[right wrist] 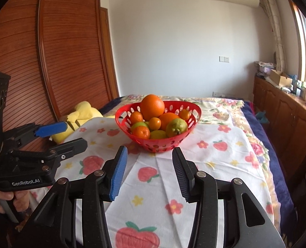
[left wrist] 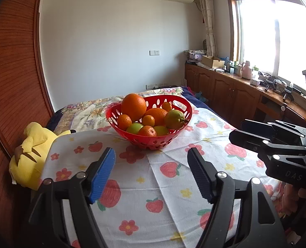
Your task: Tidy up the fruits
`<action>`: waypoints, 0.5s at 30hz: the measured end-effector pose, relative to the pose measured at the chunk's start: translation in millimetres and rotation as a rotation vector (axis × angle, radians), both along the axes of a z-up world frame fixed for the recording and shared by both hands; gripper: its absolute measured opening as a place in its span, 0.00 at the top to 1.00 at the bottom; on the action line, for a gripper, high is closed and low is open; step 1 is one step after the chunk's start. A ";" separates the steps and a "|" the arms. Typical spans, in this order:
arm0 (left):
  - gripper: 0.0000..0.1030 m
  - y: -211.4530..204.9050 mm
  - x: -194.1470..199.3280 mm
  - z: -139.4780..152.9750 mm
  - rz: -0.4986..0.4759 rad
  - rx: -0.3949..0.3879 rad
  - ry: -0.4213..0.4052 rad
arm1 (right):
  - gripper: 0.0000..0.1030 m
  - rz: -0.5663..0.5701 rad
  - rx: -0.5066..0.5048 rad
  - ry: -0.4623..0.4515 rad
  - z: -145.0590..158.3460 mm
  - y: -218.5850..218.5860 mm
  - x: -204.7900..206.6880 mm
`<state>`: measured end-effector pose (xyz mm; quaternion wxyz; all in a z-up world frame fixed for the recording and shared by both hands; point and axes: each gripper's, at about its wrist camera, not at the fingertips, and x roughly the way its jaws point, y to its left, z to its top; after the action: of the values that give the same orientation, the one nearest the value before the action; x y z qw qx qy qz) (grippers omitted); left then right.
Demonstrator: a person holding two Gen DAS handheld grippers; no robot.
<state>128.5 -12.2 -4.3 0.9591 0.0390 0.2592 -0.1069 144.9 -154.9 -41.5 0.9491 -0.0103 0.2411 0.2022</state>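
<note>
Both tools agape – basket [left wrist: 148, 142] ahead, plush toy [left wrist: 32, 155] nr.

The fruits [left wrist: 144, 117] lie piled in a basket [left wrist: 173, 103] on the bed [left wrist: 173, 177]; a plush toy [left wrist: 32, 153] lies at the bed's left edge.

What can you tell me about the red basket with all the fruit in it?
The red basket is a round, shallow bowl that looks like shiny plastic, with oval holes punched around its wall. It sits upright on the strawberry-print cloth, in front of both open tongs, and neither touches it. Fruit is heaped above its rim: a big orange on top, smaller oranges, some green fruits and a greenish pear near the right side. A yellow plush toy lies off to its left, apart from it.
</note>
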 end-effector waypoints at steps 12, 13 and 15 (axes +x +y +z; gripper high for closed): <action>0.04 9.9 -52.9 31.0 0.033 -0.034 -0.113 | 0.36 -0.043 0.014 -0.078 21.7 -12.9 -39.0; 0.04 10.2 -57.3 33.2 0.030 -0.044 -0.114 | 0.32 -0.046 0.020 -0.084 23.6 -14.8 -42.2; 0.04 10.4 -65.6 37.1 0.034 -0.050 -0.116 | 0.25 -0.051 0.026 -0.092 26.9 -17.1 -47.6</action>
<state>62.8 -1.8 32.9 0.9749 0.0166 0.2008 -0.0945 97.3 -172.0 -14.6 0.9641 -0.0012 0.1948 0.1806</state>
